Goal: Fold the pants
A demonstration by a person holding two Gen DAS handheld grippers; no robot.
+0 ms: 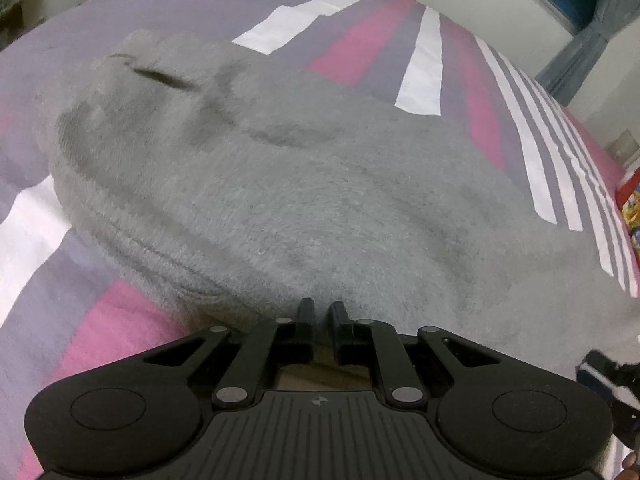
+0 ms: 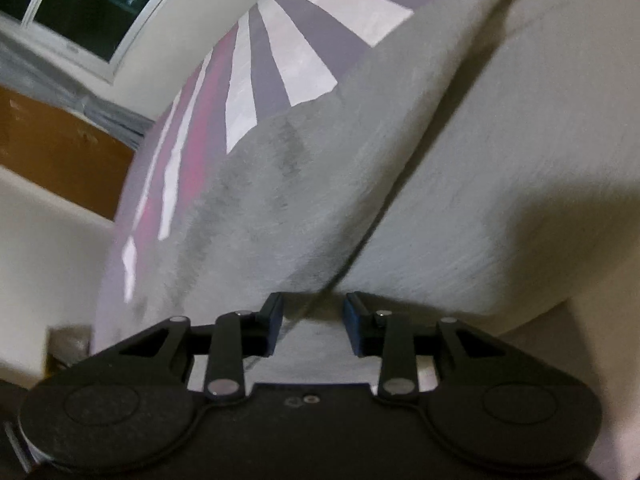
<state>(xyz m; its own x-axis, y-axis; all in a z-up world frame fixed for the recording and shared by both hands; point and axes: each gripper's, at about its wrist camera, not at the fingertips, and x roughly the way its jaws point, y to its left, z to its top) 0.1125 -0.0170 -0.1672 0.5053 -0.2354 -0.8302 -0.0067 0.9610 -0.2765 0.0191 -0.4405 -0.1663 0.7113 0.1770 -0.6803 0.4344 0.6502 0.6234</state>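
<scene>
Grey fleece pants (image 1: pixel 280 184) lie spread on a bed with a pink, grey and white striped sheet (image 1: pixel 360 40). My left gripper (image 1: pixel 322 308) sits at the near edge of the pants with its fingers nearly together; whether cloth is pinched between them I cannot tell. In the right wrist view the pants (image 2: pixel 460 168) fill the middle and right, with a long crease between two layers running up to the right. My right gripper (image 2: pixel 314 304) is open, its fingers spread on either side of that crease at the cloth's near edge.
The bed's right edge (image 1: pixel 624 208) drops off beside a colourful item (image 1: pixel 632 208). A dark window (image 2: pixel 80 4), a white wall and a brown panel (image 2: pixel 52 148) lie left of the bed. The other gripper's body (image 1: pixel 612 376) shows at the lower right.
</scene>
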